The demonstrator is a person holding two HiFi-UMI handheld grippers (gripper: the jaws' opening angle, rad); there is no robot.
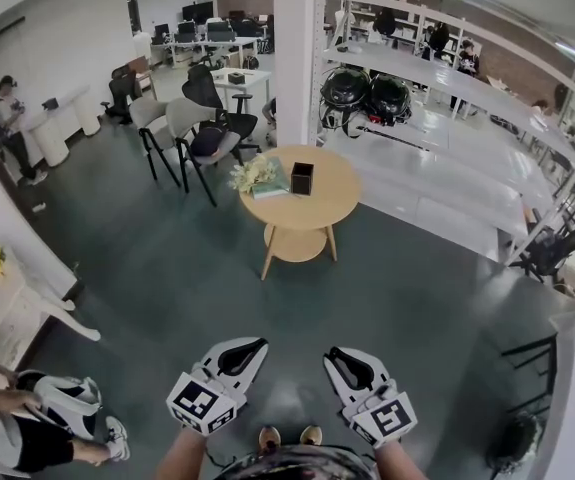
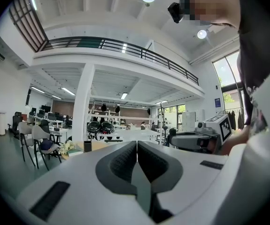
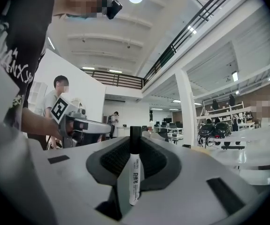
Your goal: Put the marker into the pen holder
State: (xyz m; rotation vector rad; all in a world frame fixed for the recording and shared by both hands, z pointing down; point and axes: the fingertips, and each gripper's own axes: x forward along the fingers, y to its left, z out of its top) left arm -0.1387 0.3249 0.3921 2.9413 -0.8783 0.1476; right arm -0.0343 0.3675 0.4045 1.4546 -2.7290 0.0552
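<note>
Right gripper [image 3: 135,146] fingers clamp the marker [image 3: 134,177]; left gripper [image 2: 137,149] fingers together, empty; pen holder [image 1: 302,178] on round table [image 1: 333,204], beside flowers [image 1: 250,174].

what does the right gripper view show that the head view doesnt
Only the right gripper view: the marker, white barrel and black cap, clamped in the right tongs. Only the head view: the floor, the person's shoes, and the flowers on the round table. Both: the left tongs with their marker cube, the white pillar, the dark helmets, and probably the black pen holder, tiny in the gripper view.
</note>
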